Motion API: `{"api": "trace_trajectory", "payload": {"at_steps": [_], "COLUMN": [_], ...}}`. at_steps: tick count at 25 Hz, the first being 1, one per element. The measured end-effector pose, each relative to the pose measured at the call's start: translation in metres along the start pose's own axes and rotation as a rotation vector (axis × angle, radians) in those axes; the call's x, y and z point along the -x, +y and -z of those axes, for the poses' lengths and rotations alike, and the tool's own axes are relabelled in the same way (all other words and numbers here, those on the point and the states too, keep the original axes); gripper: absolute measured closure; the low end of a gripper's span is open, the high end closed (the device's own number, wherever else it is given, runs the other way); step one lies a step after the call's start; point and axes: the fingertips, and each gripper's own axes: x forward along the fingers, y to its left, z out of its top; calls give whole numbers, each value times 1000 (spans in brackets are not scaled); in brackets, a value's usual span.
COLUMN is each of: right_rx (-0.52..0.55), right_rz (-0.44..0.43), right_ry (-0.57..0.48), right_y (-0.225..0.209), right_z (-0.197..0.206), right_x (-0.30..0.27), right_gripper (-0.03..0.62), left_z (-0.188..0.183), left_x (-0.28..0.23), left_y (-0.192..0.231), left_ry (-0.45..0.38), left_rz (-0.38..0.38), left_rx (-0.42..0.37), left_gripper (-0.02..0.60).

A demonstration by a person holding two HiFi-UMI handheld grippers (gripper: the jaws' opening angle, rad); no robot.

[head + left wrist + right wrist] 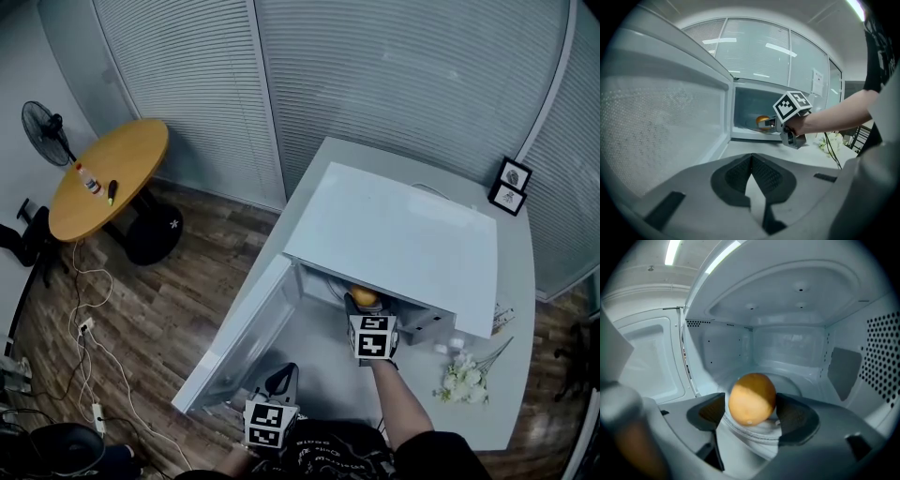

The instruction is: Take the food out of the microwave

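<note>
The orange [751, 399] was yellow-orange, darker on top. The microwave [403, 234] was white, its inner right wall dotted with dark holes. The right gripper [752, 414] was grey with black pads [799, 417]; its cube [372, 336] bore black-and-white squares. The desk [323, 375] was white, as were the flowers [461, 377] near its right edge. The floor [187, 281] was brown planks, the round table [112, 173] tan.

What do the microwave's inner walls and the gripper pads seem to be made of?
Inner walls: probably painted metal, smooth, pale and glossy, with punched vent holes. Pads: likely dark rubber, matte, with a fine grid texture.
</note>
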Motion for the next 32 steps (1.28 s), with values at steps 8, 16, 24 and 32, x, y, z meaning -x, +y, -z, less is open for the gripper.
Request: {"api": "trace_trajectory", "payload": {"at_steps": [8,16,24,32], "right_rx": [15,19,23,25], "right_rz": [-9,2,3,19], "right_ry": [-3,-44,-72,-74], "right_y": [0,5,8,11], "right_z": [0,-11,-12,-3], "right_x": [0,19,43,65], "right_gripper": [283,283,283,283], "left_z": [2,0,-3,-6], "left_x": [5,9,11,14], "left_y": [1,0,-1,-6], "left_ry": [-1,-18,-42,-67], "left_rz": [-19,-21,-7,22], "left_rx": [-3,1,0,-13], "left_gripper": [574,574,574,574]}}
